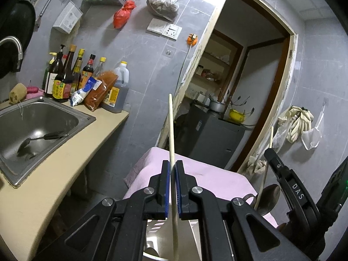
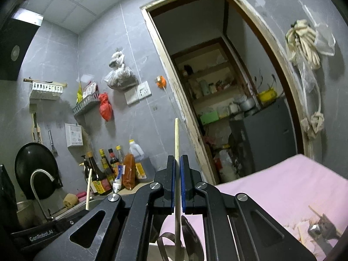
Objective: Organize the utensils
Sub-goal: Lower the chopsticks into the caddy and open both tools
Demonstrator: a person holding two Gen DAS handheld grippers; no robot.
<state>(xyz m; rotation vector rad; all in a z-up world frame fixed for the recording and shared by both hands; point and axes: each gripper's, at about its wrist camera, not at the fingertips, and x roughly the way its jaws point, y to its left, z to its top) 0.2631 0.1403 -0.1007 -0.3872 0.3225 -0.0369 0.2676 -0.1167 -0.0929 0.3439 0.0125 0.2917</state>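
Between the blue pads of my left tongs [image 1: 173, 169] sits a pale wooden chopstick [image 1: 171, 130], pinched near its lower third and standing almost upright, its free tip leaning slightly toward the sink side. My right tongs [image 2: 178, 165] are closed in the same way on a second pale wooden chopstick [image 2: 177, 139], also close to vertical. Both sticks run down past the pads toward a white slotted plastic utensil holder [image 1: 156, 224], which I can only partly see under the left tongs; I cannot tell whether either lower tip is already inside it. Just beside the right stick a metal spoon [image 2: 191, 235] stands with its bowl up, and a dark curved strip of metal crosses in front of it.

I judge the step in hand to be seating the two chopsticks in the holder. To do it well I would keep each stick plumb, bring them down one at a time, and steer the right one clear of the spoon bowl so it does not jam. I would loosen the pads only once a tip is surely below the rim, since a thin stick pivots easily.

Under the holder lies a pink cloth-covered table [image 1: 206, 174], the holder near its closest edge. Further left is a steel sink [image 1: 43, 117] with a dark ladle [image 1: 41, 140] in it.
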